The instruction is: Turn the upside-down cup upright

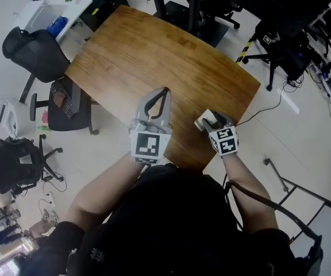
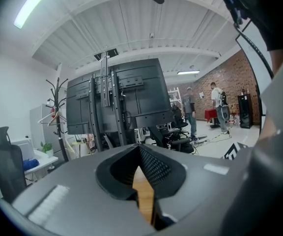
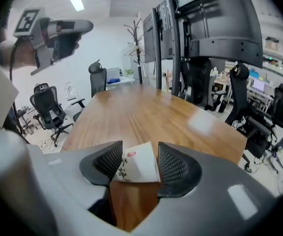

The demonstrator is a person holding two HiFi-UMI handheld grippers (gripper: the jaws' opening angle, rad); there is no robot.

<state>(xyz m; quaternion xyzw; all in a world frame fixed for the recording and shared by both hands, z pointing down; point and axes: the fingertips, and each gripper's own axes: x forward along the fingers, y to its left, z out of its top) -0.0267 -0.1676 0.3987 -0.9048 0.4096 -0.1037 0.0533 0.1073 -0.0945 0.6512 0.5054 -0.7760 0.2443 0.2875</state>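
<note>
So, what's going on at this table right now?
A person holds a tool in each hand over a wooden table. The right tool is angled down near the table's near edge, with a white paper cup between its wide-open jaws. No firm grip on it shows yet. The left tool is shut and empty, held level beside it.

Wood table [image 1: 154, 50]: brown grain, glossy top, rounded corners. 1 thing on it: white paper cup [image 3: 137, 167], red mark and dark print on side, close to near edge, right of middle.
</note>
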